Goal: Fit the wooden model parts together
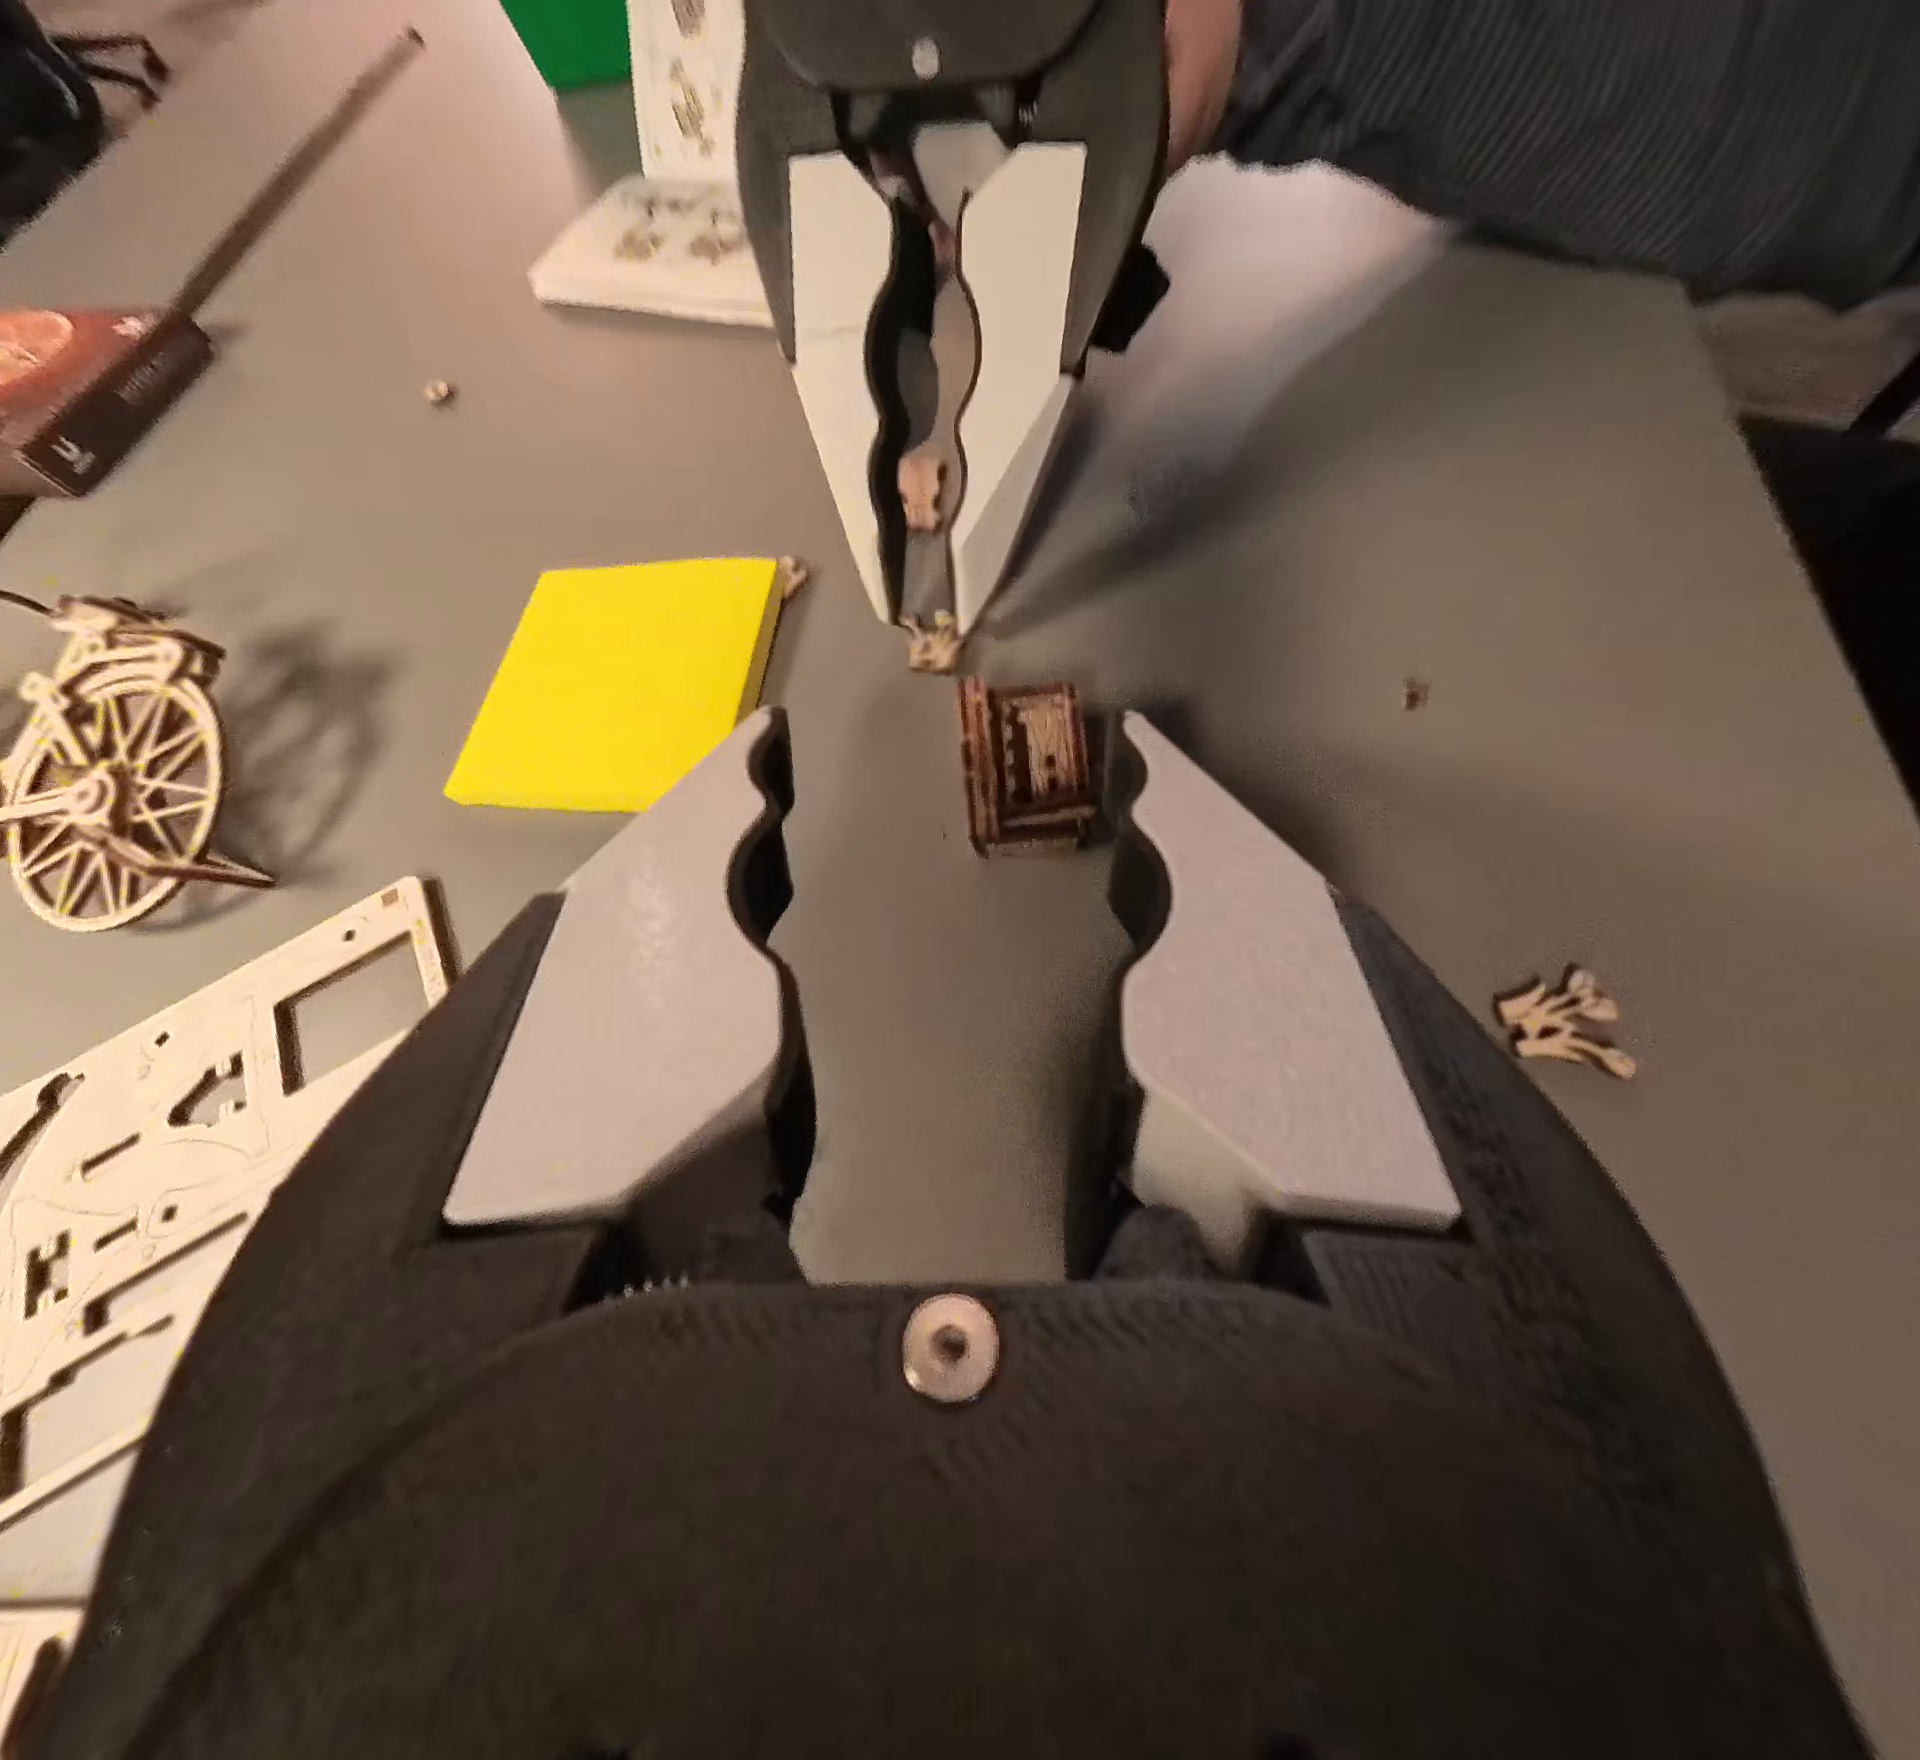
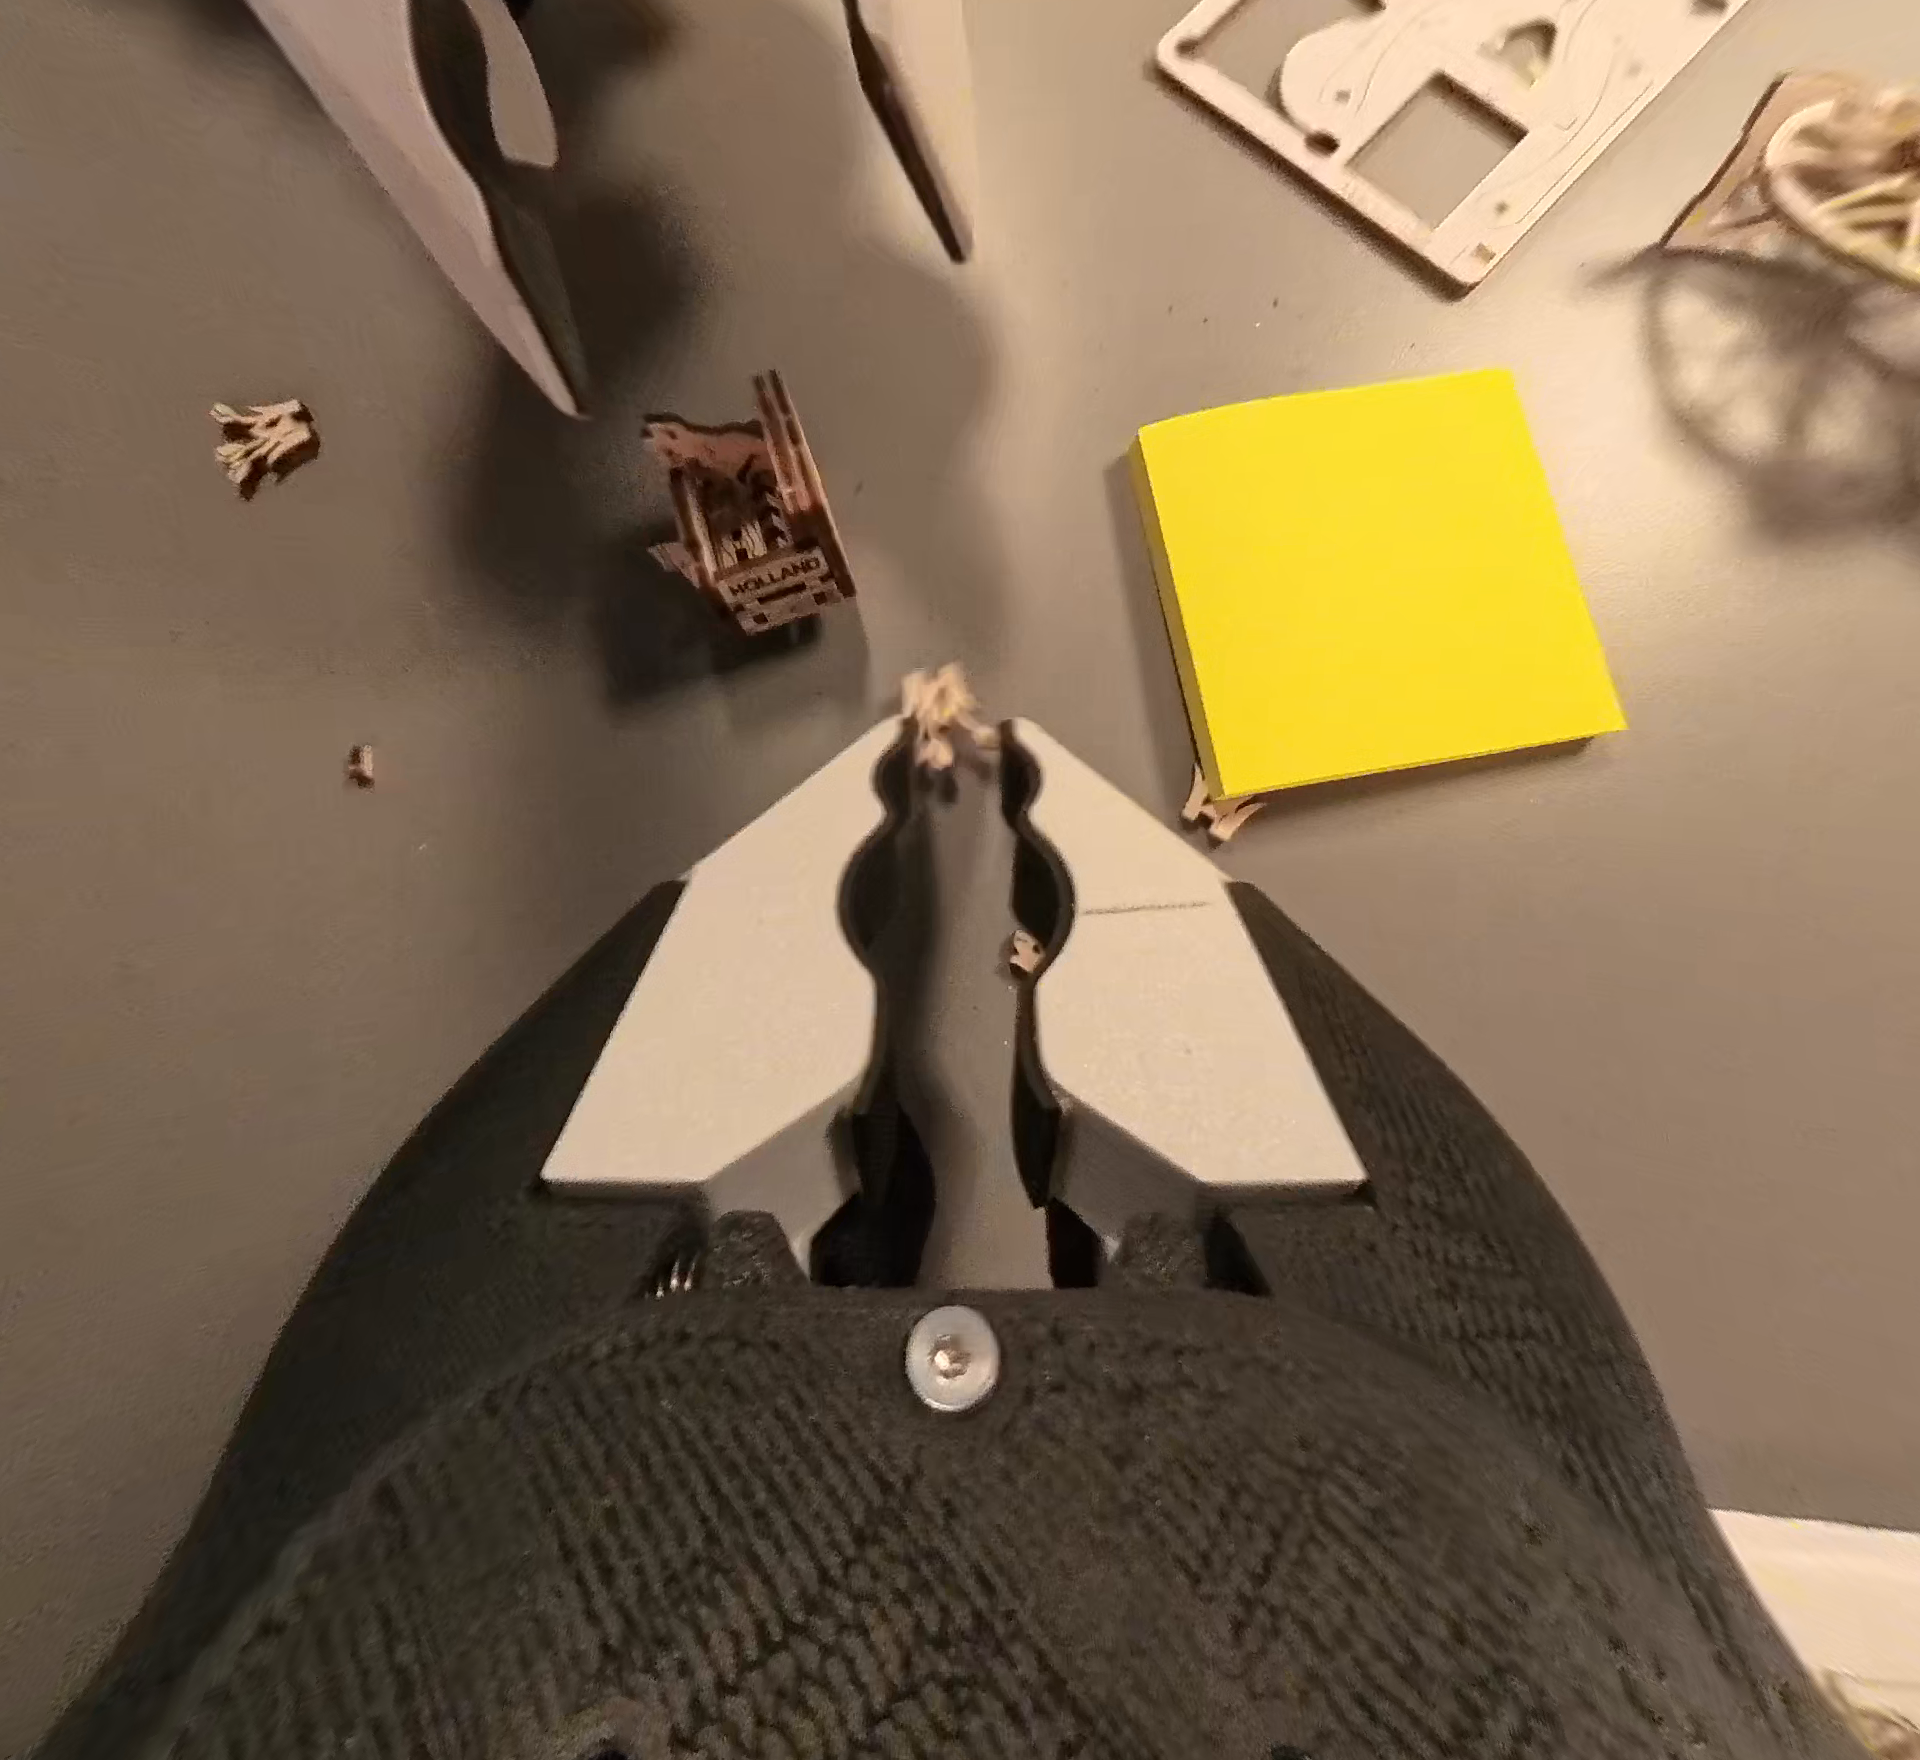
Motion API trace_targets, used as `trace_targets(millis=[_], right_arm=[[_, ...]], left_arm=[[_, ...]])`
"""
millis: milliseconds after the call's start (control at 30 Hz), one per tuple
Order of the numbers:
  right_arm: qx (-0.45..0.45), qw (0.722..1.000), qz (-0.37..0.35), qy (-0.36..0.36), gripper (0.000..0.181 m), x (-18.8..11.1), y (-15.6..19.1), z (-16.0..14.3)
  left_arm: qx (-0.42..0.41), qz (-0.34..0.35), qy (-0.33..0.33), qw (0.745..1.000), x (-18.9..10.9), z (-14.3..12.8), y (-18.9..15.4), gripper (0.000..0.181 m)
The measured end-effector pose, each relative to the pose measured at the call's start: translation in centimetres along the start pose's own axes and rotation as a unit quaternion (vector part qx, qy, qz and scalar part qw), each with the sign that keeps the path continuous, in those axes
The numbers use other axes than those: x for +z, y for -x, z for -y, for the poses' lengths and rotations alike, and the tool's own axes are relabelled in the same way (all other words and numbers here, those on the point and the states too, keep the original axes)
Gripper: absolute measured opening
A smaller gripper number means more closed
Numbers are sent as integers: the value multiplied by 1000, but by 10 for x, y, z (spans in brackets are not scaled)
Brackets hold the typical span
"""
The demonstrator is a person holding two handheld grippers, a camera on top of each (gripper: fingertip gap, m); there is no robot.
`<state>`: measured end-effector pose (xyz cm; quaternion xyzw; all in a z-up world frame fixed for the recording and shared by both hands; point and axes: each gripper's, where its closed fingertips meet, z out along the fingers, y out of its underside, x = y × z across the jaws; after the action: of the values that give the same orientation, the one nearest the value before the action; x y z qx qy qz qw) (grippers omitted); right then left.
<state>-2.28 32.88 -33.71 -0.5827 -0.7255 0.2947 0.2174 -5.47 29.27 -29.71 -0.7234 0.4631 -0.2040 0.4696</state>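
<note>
Our right gripper (image 2: 948, 736) is pinched almost shut on a small pale wooden piece (image 2: 940, 708), held only at the very tips, so most of the piece sticks out beyond them. Our left gripper (image 1: 951, 734) is wide apart and holds nothing; its right finger sits just beside the small box-like wooden assembly (image 1: 1027, 768) standing on the grey table (image 1: 1455, 567). In the right wrist view the assembly (image 2: 753, 515) lies just beyond the held piece, between the two grippers.

We judge these parts very light, thin and stiff, and brittle at their little prongs. A hard squeeze could snap them, and a loose one could let the piece twist. The assembly will slide or tip at a nudge, so we would take it across its two flat side walls, low down, and steady it before pressing anything in. Another loose piece (image 1: 1564, 1024) lies to the near right, and a yellow pad (image 1: 623, 682) to the left.
</note>
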Motion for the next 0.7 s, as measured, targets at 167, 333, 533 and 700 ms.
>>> trace_targets(millis=[167,333,533,700], right_arm=[[-62,994,-44,-84,2,-24,4,39],[-42,998,-11,-48,29,-15,13,29],[-6,999,-10,47,28,7,10,0],[-15,998,-24,48,15,9,5,1]], left_arm=[[-102,12,-70,992,-7,21,12,43],[-163,11,-80,983,-12,15,27,39],[-155,20,-70,985,-11,10,29,37],[-151,15,-63,986,-6,12,24,35]])
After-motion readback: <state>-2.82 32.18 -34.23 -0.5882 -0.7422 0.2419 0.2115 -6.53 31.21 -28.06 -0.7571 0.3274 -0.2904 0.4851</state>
